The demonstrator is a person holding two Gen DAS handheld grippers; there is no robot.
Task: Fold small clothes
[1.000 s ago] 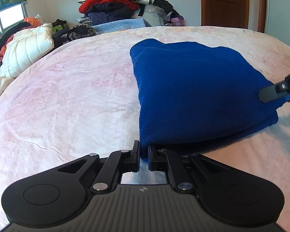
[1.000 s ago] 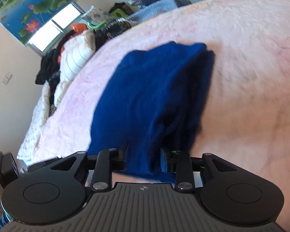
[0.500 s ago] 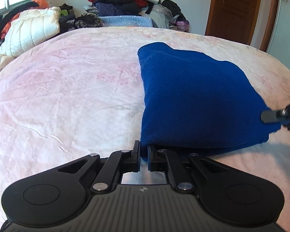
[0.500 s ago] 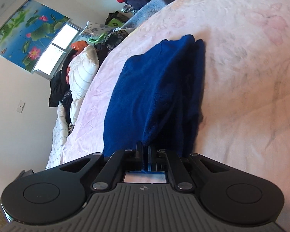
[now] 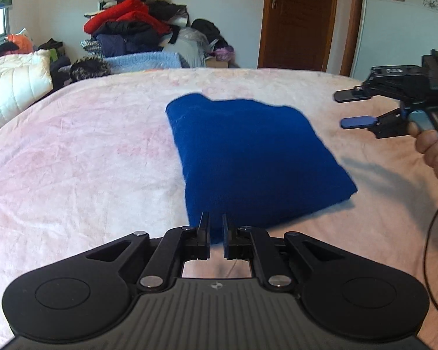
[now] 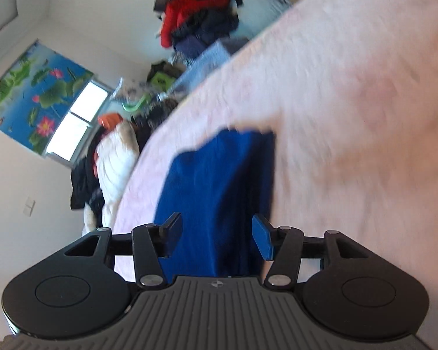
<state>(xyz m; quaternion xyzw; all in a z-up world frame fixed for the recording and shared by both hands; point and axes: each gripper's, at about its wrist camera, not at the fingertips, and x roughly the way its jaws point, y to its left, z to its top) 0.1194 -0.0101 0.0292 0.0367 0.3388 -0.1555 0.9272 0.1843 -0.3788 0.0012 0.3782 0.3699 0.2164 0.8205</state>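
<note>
A folded royal-blue fleece garment [image 5: 254,157] lies flat on the pink bed [image 5: 81,157]. The left tool [image 5: 216,227] pinches its near edge; the right tool [image 5: 353,109] is opening, empty.

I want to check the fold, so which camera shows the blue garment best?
The left wrist view: the folded blue garment lies whole and fairly sharp on the bed. The right wrist view is motion-blurred, its near end hidden by the camera housing.

- Daylight fills the room, soft and even; my right wrist view shows the window [image 6: 76,125] blown out white.
- My right gripper [image 5: 354,109] throws a faint shadow on the bedspread [image 5: 81,157], just beside the blue garment [image 5: 248,151].
- Right wrist view smeared by motion; far clothes pile [image 6: 201,11] blurred.
- Left wrist view sharper, slightly soft.
- Fisheye bends the door frame [image 5: 354,20] and bed edges.
</note>
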